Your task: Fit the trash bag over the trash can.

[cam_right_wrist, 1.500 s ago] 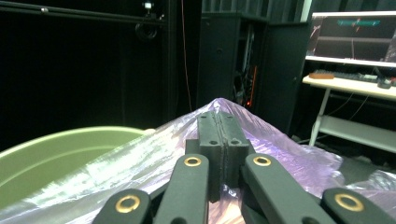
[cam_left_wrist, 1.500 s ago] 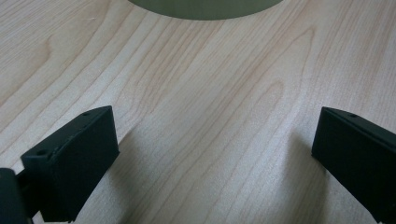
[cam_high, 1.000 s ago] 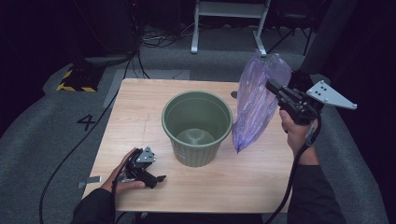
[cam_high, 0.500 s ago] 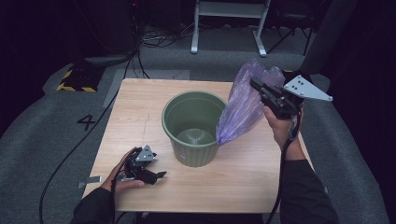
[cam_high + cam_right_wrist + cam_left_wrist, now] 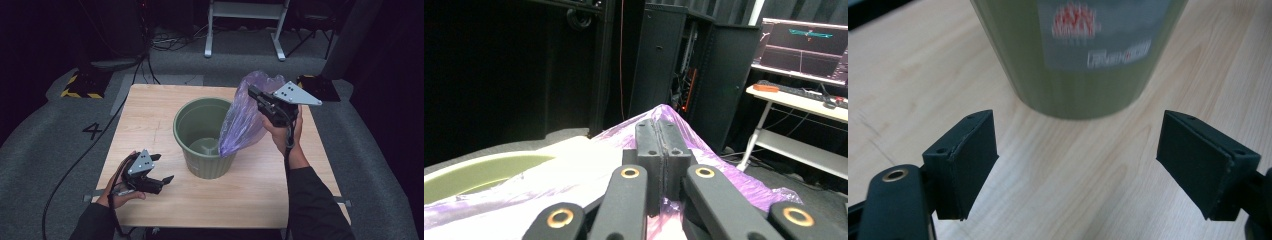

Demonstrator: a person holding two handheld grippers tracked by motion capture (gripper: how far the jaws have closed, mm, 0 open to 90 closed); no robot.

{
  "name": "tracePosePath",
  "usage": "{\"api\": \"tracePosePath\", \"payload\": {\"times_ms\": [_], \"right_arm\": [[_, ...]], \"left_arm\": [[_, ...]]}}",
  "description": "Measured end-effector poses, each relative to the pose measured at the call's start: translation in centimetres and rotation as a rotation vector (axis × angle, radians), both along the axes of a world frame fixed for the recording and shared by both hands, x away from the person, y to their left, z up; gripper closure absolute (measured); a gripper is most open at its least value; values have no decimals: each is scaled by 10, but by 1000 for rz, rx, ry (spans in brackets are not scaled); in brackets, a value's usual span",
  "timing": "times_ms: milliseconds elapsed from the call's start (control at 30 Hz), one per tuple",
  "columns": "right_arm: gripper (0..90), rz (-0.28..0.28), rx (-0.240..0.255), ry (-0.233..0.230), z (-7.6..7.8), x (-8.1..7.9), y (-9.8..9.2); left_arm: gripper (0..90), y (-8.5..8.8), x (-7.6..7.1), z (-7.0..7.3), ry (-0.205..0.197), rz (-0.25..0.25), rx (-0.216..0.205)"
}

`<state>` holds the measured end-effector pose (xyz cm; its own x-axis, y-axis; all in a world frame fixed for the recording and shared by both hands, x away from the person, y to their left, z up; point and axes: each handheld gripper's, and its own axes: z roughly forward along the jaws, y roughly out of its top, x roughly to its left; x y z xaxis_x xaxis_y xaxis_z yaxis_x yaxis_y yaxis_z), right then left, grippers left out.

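A green plastic bin (image 5: 207, 165) stands upright in the middle of the wooden table (image 5: 150, 115). My right gripper (image 5: 253, 93) is shut on the top of a purple plastic bag (image 5: 245, 125) at the bin's right side. The bag's lower end hangs over the bin's right rim. In the right gripper view the jaws (image 5: 657, 145) pinch the bag (image 5: 729, 180), with the bin's rim (image 5: 479, 172) to the left. My left gripper (image 5: 162, 168) hovers at the front left of the table. Its jaws (image 5: 1078, 160) have just been closing a little but stand open with nothing between them, facing the bin's labelled wall (image 5: 1073, 55).
A cable (image 5: 75, 160) trails off the table's left side across the grey floor. A yellow-and-black striped block (image 5: 80, 85) lies at back left. White desk legs (image 5: 245, 25) stand behind the table. A monitor (image 5: 809, 45) sits on a white desk.
My right gripper has carried the purple bag leftward until its lower end hangs over the bin's rim. My left gripper has risen a little off the table.
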<state>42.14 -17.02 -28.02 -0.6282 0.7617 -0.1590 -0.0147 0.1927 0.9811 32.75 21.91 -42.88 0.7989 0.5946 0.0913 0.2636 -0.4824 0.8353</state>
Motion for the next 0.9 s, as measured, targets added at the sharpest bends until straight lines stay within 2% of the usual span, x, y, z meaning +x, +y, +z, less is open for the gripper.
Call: {"api": "tracePosePath", "payload": {"times_ms": [200,433,500,533,567,633,767,833,867,900], "right_arm": [[900,4,-18,20,-3,7,10],[900,12,-46,32,-4,9,24],[900,10,-62,40,-5,10,28],[900,12,-65,47,-5,11,29],[900,12,-67,50,-5,11,31],[900,5,-73,48,-5,11,32],[900,6,-81,44,-5,11,35],[900,12,-81,42,-6,11,35],[900,12,-80,40,-6,11,34],[899,21,-71,41,-7,10,33]], "left_arm": [[162,4,-8,33,-60,-10,-83],[162,-6,-8,70,-133,-36,-115],[178,-14,-8,75,-198,-35,-93],[182,-19,-6,75,-210,-30,-68],[191,-23,-5,74,-209,-35,-48],[199,-28,0,73,-199,-45,-37],[200,-24,12,71,-208,-7,-27],[191,-11,21,72,-141,3,-74],[188,-1,24,73,-124,14,-128],[182,5,24,75,-132,31,-146]]}}
